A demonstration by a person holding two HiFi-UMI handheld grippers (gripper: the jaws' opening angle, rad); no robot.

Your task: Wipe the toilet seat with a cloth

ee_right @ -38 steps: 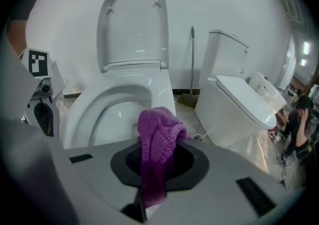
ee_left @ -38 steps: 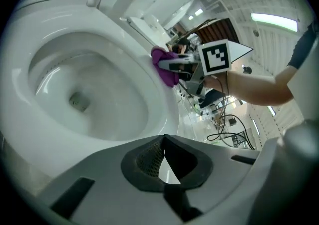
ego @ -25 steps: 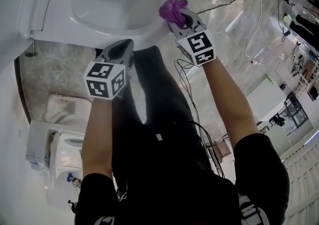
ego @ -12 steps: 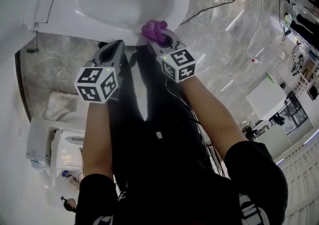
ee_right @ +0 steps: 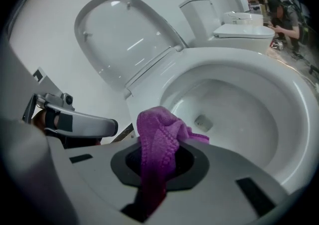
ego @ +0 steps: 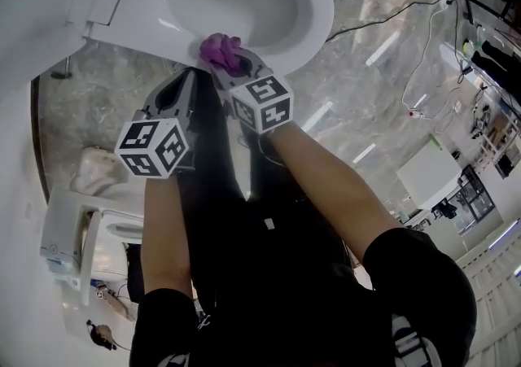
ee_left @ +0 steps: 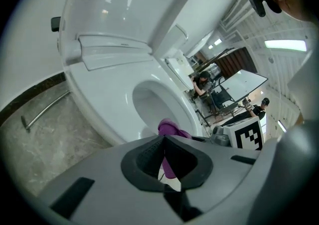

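We look steeply down on a grey marbled floor, with a white toilet at 12 o'clock in the head view. Its lid stands raised, and the toilet seat rings the open bowl. Our left forearm and right forearm reach up the frame toward the seat's near edge. The right gripper is at the 6 o'clock point of the seat ring. Its jaws are clamped on a purple cloth, which bunches out past the jaw tips and lies over the seat's near edge. The left gripper sits just beside it, at about 8 o'clock from the cloth and outside the seat's outer edge. Its jaws are pressed fully together with nothing between them.
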